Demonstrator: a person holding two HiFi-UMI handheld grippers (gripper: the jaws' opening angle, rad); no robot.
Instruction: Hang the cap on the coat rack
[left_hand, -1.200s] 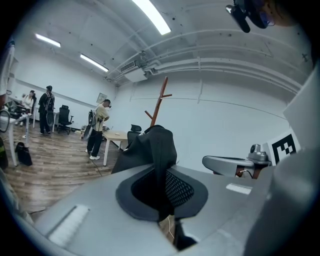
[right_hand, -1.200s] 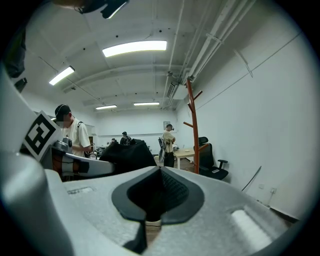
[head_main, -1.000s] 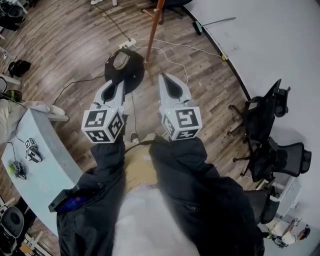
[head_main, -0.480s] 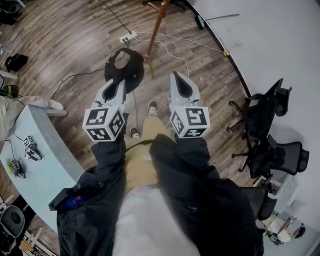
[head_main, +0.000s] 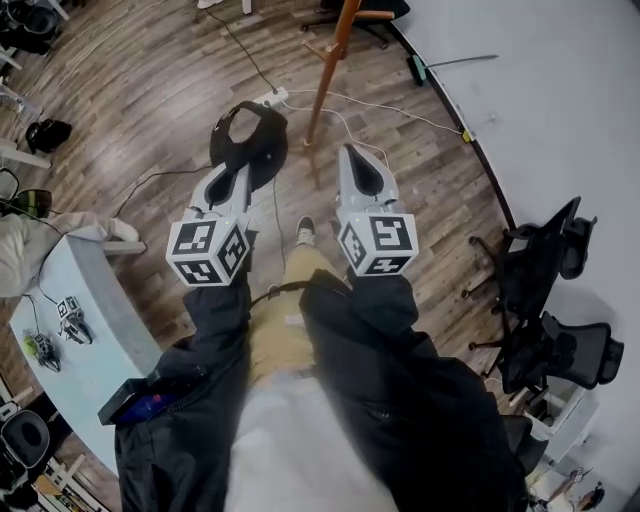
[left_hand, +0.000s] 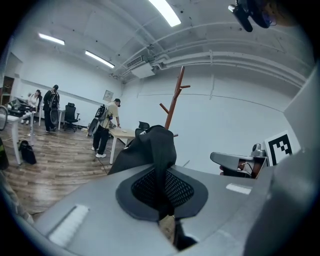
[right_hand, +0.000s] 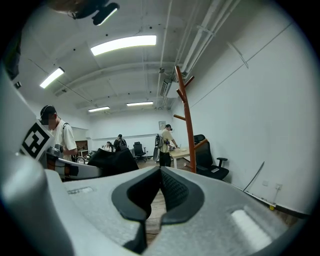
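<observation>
We hold cap (head_main: 248, 140) pinched in left gripper (head_main: 236, 170) fingers. Right gripper (head_main: 353, 157) fingers pressed together, empty. Rack (head_main: 327, 70) ahead; cap not yet hung.

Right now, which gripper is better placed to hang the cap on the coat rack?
Left. The left gripper is shut on the black cap, with the coat rack ahead; the right gripper is empty.

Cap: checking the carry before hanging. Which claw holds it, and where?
Left claw, shut on the cap by a fold of black fabric at its edge; right claw shut, empty.
</observation>
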